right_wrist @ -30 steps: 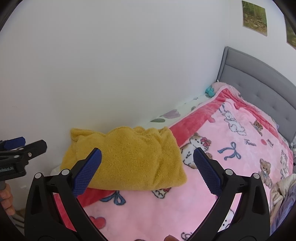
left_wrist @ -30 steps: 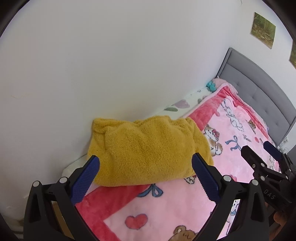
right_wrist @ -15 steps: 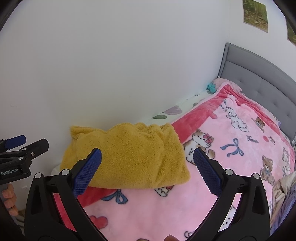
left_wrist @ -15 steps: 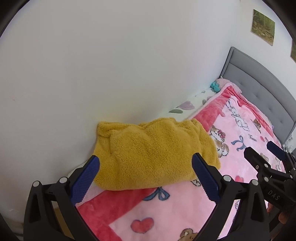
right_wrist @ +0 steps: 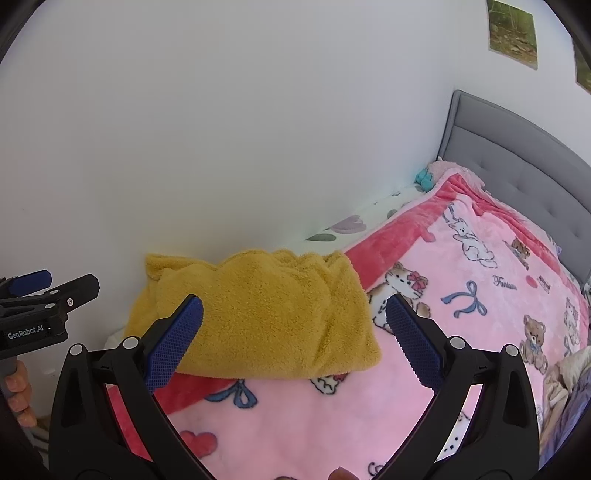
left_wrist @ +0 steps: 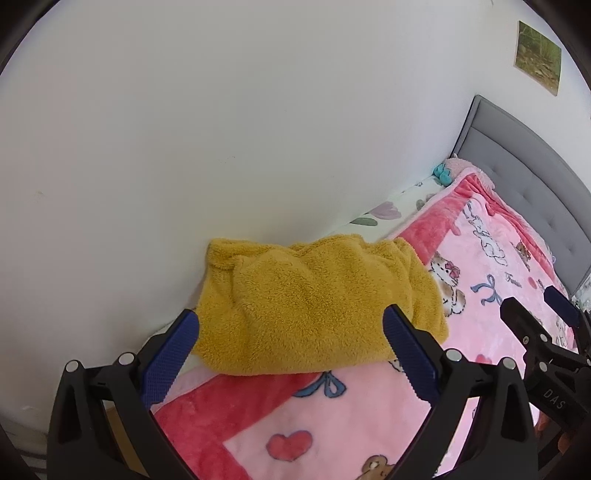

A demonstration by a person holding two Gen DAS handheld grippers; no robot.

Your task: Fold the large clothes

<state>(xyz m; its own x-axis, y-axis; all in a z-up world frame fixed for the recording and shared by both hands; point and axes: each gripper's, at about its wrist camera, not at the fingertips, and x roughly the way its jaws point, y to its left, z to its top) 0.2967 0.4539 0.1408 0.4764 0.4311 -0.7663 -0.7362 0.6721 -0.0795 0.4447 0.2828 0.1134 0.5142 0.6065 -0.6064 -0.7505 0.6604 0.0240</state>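
A folded mustard-yellow fleece garment (left_wrist: 306, 302) (right_wrist: 258, 314) lies on the pink cartoon blanket (left_wrist: 491, 266) (right_wrist: 480, 280), close against the white wall at the bed's corner. My left gripper (left_wrist: 291, 350) hangs open in front of the garment with nothing between its blue pads. My right gripper (right_wrist: 295, 339) is open too, held back from the garment's near edge. The right gripper shows at the right edge of the left wrist view (left_wrist: 539, 325); the left gripper shows at the left edge of the right wrist view (right_wrist: 44, 295), held by a hand (right_wrist: 16, 391).
A grey padded headboard (right_wrist: 517, 158) closes the far end of the bed. A floral sheet (right_wrist: 343, 225) runs along the wall, with a teal and pink plush (right_wrist: 432, 175) at its far end. Crumpled beige and purple clothes (right_wrist: 565, 384) lie at the right. Pictures (right_wrist: 511, 33) hang on the wall.
Both grippers have drawn back and tilted slightly, so the folded yellow garment sits a little higher and farther in both views. Both stay open; the garment has not moved.
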